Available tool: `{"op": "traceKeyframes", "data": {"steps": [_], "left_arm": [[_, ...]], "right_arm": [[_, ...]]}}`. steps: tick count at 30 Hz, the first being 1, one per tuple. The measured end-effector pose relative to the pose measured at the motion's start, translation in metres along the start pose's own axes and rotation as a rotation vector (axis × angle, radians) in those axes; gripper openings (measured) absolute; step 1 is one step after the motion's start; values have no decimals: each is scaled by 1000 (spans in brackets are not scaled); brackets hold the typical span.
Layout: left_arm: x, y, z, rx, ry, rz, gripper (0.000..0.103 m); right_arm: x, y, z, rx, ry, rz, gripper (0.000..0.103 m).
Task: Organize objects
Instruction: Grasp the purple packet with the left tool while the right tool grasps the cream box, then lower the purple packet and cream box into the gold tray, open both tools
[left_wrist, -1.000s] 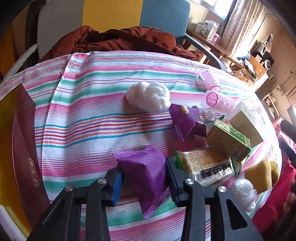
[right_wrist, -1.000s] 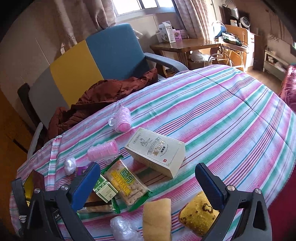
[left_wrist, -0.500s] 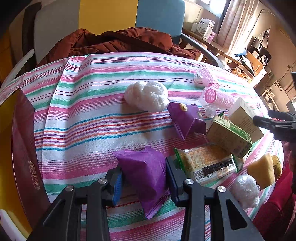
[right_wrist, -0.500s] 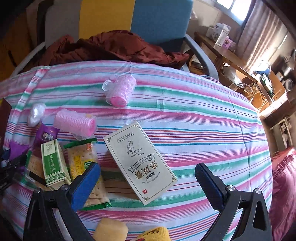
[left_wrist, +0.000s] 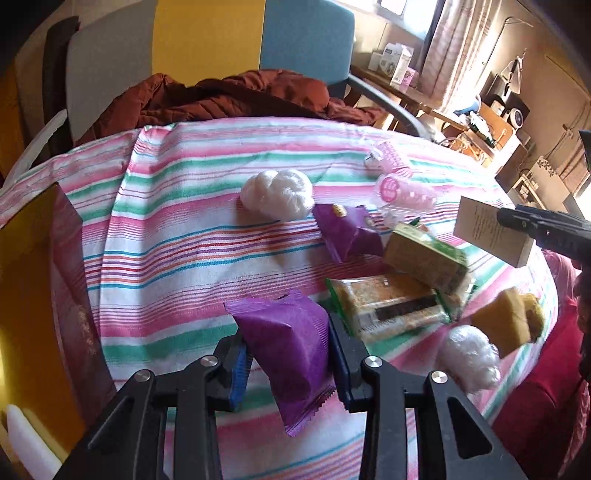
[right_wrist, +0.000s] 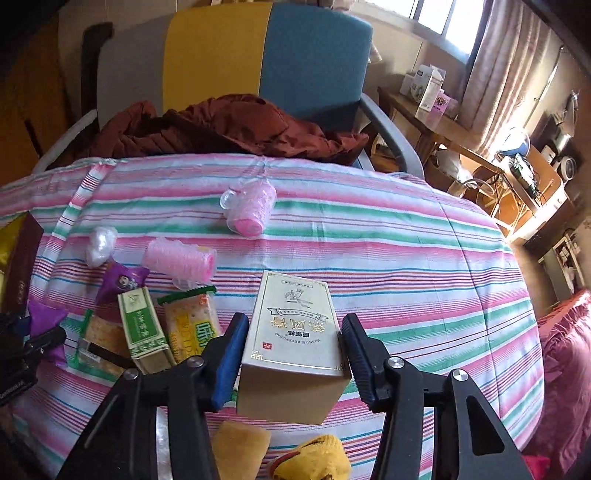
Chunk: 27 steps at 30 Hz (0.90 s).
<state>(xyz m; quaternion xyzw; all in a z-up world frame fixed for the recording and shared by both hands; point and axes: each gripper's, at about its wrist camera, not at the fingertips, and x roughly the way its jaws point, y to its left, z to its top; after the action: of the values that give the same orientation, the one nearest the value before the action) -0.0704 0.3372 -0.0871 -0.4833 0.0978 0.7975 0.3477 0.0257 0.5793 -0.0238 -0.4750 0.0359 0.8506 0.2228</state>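
My left gripper (left_wrist: 290, 354) is shut on a purple snack packet (left_wrist: 291, 350), held just above the striped tablecloth (left_wrist: 177, 258) near the front edge. My right gripper (right_wrist: 291, 354) is shut on a cream box with printed characters (right_wrist: 295, 332); both pads press its long sides. In the left wrist view that cream box (left_wrist: 487, 236) hangs tilted above the table's right side. Beside it lie a second purple packet (left_wrist: 347, 232), a green box (left_wrist: 424, 258) and a cracker pack (left_wrist: 391, 306).
Two pink curler packs (right_wrist: 251, 210) (right_wrist: 181, 258), a white bag ball (left_wrist: 277, 197), a clear wrap ball (left_wrist: 469, 358) and yellow sponges (left_wrist: 506, 321) lie around. A dark red box (left_wrist: 70, 295) sits at the left edge. A chair with a brown jacket (right_wrist: 229, 125) stands behind the table.
The right gripper swung over the cream box, went from wide open to shut on its sides and raised it. The left gripper kept hold of the purple packet, barely moving.
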Motion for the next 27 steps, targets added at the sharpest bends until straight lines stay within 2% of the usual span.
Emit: {"op": "traceKeyframes", "data": {"steps": [7, 13, 20, 27], "left_arm": [[-56, 12, -14, -20, -77, -24, 37], [-111, 53, -34, -101, -161, 3, 37], [-160, 119, -67, -216, -231, 102, 37], [-191, 197, -118, -387, -249, 242, 38]], "right_arm": [[-46, 24, 3, -12, -96, 26, 52], [-87, 59, 1, -18, -175, 132, 52], [-116, 151, 2, -109, -215, 341, 52], [-116, 254, -9, -196, -182, 515, 52]]}}
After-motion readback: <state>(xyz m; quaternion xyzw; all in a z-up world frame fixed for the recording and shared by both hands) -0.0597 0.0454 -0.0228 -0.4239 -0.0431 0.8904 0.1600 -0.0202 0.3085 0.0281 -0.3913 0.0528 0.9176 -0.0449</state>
